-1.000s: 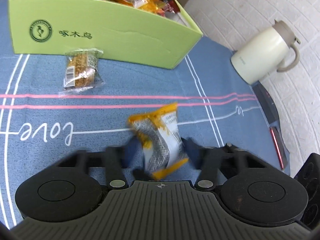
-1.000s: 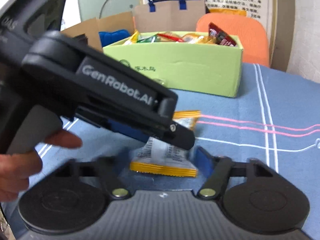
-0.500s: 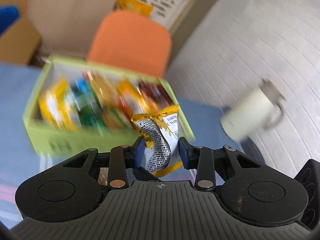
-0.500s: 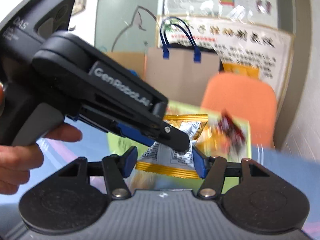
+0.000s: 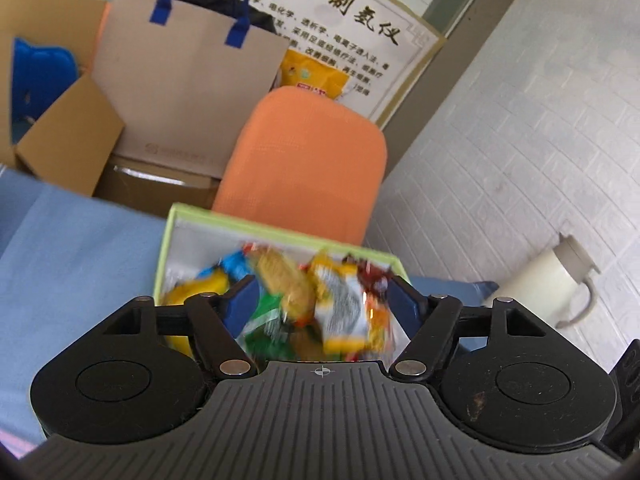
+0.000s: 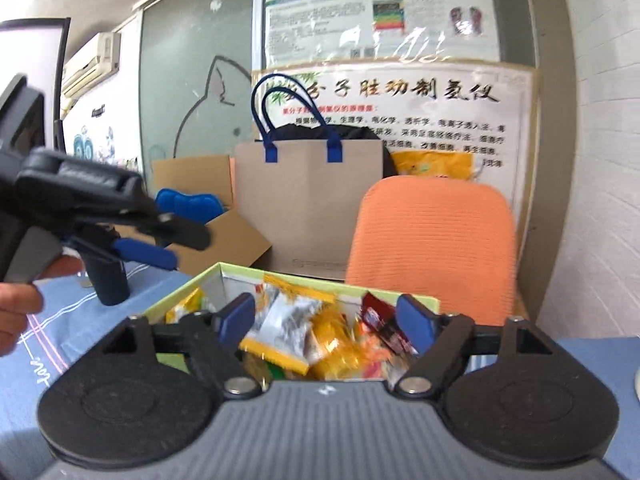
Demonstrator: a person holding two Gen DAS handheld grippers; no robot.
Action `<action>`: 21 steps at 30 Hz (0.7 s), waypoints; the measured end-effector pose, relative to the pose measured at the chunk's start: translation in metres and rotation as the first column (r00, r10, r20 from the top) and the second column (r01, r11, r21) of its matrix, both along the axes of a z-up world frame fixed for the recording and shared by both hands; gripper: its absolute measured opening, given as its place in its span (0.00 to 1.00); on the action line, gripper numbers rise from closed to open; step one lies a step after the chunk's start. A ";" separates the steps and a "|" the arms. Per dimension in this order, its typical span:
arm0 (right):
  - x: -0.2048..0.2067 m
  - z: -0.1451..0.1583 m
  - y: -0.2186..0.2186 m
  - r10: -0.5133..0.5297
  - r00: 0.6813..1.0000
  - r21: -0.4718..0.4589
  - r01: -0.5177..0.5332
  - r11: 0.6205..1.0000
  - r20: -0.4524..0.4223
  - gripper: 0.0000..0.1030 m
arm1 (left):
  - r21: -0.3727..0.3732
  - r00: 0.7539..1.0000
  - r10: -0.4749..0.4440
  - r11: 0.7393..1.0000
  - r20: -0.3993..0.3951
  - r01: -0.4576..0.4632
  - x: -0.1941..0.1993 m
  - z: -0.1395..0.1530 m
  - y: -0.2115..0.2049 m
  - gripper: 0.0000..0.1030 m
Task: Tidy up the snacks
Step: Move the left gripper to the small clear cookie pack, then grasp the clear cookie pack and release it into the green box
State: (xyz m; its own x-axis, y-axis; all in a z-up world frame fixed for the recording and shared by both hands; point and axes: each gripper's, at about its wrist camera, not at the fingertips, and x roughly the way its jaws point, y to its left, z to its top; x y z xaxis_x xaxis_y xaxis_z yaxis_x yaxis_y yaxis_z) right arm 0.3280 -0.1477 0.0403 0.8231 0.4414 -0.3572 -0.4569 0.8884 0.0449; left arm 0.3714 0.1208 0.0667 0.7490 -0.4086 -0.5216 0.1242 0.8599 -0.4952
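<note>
A light green box [image 5: 188, 220] full of several wrapped snacks stands on the blue tablecloth; it also shows in the right wrist view [image 6: 188, 284]. My left gripper [image 5: 320, 300] is open just above the box. The yellow-and-grey snack packet [image 5: 344, 308] lies blurred among the other snacks between its fingers. My right gripper [image 6: 326, 318] is open above the same box, with a yellow-edged silver packet [image 6: 284, 332] lying below it. The left gripper also shows in the right wrist view [image 6: 168, 248], off to the left of the box.
A cream kettle [image 5: 552, 280] stands right of the box by the white wall. An orange chair [image 5: 304, 164] is behind the table, with a paper bag [image 5: 188, 92] and cardboard boxes [image 5: 68, 148] beyond. A dark cup-like object [image 6: 108, 280] stands on the cloth at left.
Both grippers have opened over the box. The left one let go of the yellow-and-grey packet, which now lies among the snacks. The left gripper has drawn away to the left.
</note>
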 end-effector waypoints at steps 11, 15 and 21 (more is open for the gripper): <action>-0.055 -0.074 0.054 0.147 0.967 -0.082 -0.167 0.983 -0.209 0.90 | -0.007 0.978 -0.067 0.998 -0.198 0.067 -0.035 -0.080 -0.007 0.55; -0.036 -0.095 0.078 0.172 0.947 -0.102 -0.206 0.973 -0.271 0.89 | 0.001 0.955 -0.109 0.994 -0.275 0.114 -0.013 -0.100 -0.023 0.48; -0.019 -0.110 0.090 0.182 0.938 -0.128 -0.228 0.965 -0.295 0.65 | 0.030 0.944 -0.127 0.989 -0.304 0.143 -0.007 -0.118 -0.036 0.31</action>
